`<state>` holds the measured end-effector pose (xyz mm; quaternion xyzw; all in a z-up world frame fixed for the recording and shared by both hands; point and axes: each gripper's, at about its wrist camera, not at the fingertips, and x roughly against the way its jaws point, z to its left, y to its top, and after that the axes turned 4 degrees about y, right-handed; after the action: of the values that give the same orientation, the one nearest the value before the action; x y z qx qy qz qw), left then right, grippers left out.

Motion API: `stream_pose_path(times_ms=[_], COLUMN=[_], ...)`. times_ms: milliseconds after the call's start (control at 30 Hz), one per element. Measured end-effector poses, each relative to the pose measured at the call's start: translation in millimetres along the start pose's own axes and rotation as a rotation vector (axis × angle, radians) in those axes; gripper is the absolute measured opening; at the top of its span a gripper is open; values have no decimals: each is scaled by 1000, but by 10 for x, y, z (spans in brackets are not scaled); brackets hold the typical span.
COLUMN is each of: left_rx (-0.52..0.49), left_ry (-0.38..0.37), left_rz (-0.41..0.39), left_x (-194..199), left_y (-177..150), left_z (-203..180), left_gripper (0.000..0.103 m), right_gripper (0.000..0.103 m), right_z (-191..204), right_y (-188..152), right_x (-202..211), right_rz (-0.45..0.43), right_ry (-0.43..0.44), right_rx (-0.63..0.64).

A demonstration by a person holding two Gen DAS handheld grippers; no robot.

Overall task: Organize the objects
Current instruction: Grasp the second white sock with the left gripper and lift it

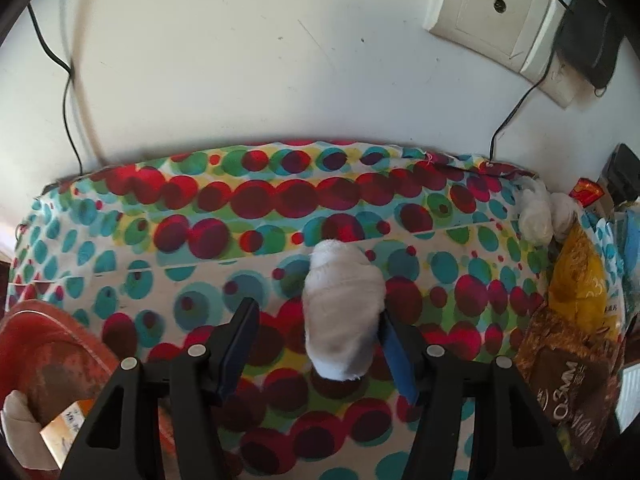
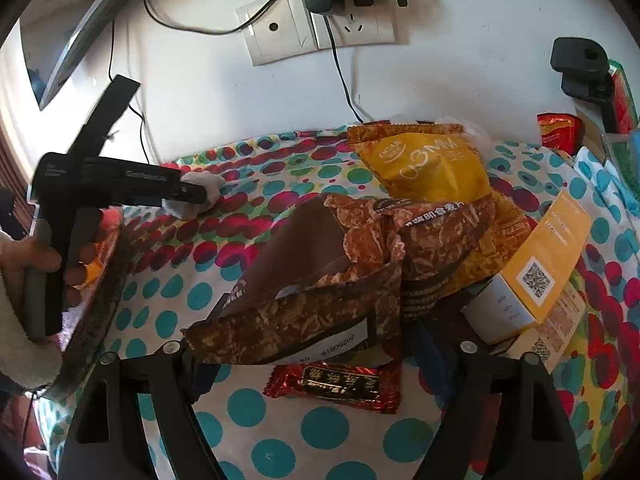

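my left gripper (image 1: 320, 316) is spread wide on the dotted tablecloth (image 1: 120, 248), and the white rolled sock (image 1: 344, 312) lies between the fingers, pressed against the right one and apart from the left. my right gripper (image 2: 320, 344) hangs over the brown snack bag (image 2: 320, 272); its fingertips are hidden beneath the bag, so i cannot tell its state.

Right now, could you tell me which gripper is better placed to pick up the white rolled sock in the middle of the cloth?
Left. The left gripper is open with the white sock between its fingers, against the right one. The right gripper faces the brown snack bag.
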<state>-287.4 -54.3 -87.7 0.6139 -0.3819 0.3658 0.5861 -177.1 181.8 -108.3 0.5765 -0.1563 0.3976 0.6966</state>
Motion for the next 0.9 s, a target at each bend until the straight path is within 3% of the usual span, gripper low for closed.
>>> stream_pose_path(times_ms=[133,367,500,567,600,633,667,733,900], left_rx=[-5,-87,-74,-66,-64,-62,-59,-40,-3], left_ry=[-6,48,27,27,34,37,39,16,2], left_rz=[18,-6,-14,-6,-8,-8,-9,-11,-32], left_x=[-75,-148,-161,-170,-194,-188,-174,-115,78], left_y=[17,-43,-29,-29,-5,-3,-8,-48,-179], left_z=[-77,-241,-231,-213,-261,-253,-235,-151,62], left_gripper=[61,61,60,52,44,35,33,30,28], right_gripper=[99,103,103,103,99,72,61,60,60], right_z=[-94,-263,-506,-584,-584,-561,-531,-475,-247], right_y=[15,123,109,116,135,158,164,150,166], right_x=[-4,25,-13,-4,-25,-67,-101,-116,17], right_rz=[-12,-50,-68,-98,-88,-59,-36,-40,-73], right_ry=[80,146,214,207,211,215,202,211,129], right_rx=[-101,-284,-520,-590,-585,-558,-522,-459,-289])
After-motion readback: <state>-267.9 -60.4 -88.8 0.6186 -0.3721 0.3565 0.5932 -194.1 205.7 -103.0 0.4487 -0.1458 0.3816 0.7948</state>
